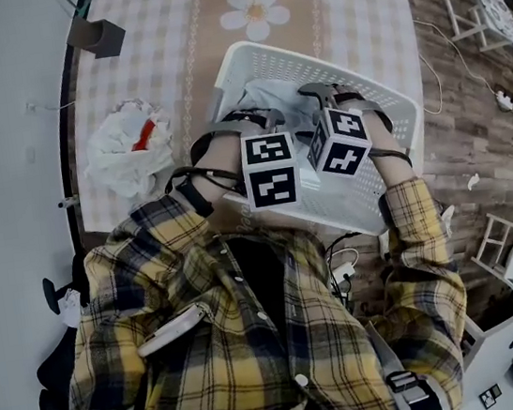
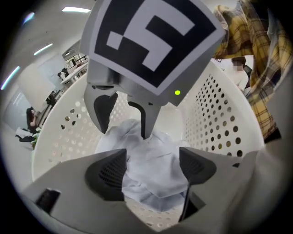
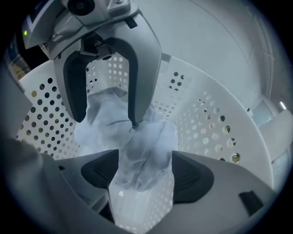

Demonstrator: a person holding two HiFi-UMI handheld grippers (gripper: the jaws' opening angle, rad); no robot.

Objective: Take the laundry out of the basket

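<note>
A white perforated laundry basket (image 1: 245, 59) stands on the table's near edge. Inside it lies a crumpled pale white cloth (image 1: 271, 91). Both grippers reach steeply down into the basket, side by side. In the left gripper view my left gripper (image 2: 152, 167) is open, and the cloth (image 2: 155, 187) lies loose between its dark pads. My right gripper (image 2: 123, 123) hangs just beyond, over the same cloth. In the right gripper view my right gripper (image 3: 145, 173) is open astride a raised fold of the cloth (image 3: 146, 141), and the left gripper (image 3: 105, 119) faces it.
The table (image 1: 149, 44) wears a checked cloth with a flower mat (image 1: 253, 12). A crumpled white plastic bag (image 1: 131, 151) lies left of the basket, a brown box (image 1: 98, 34) further back. White furniture (image 1: 484, 6) stands on the wooden floor at right. Basket walls (image 2: 219, 128) close in round both grippers.
</note>
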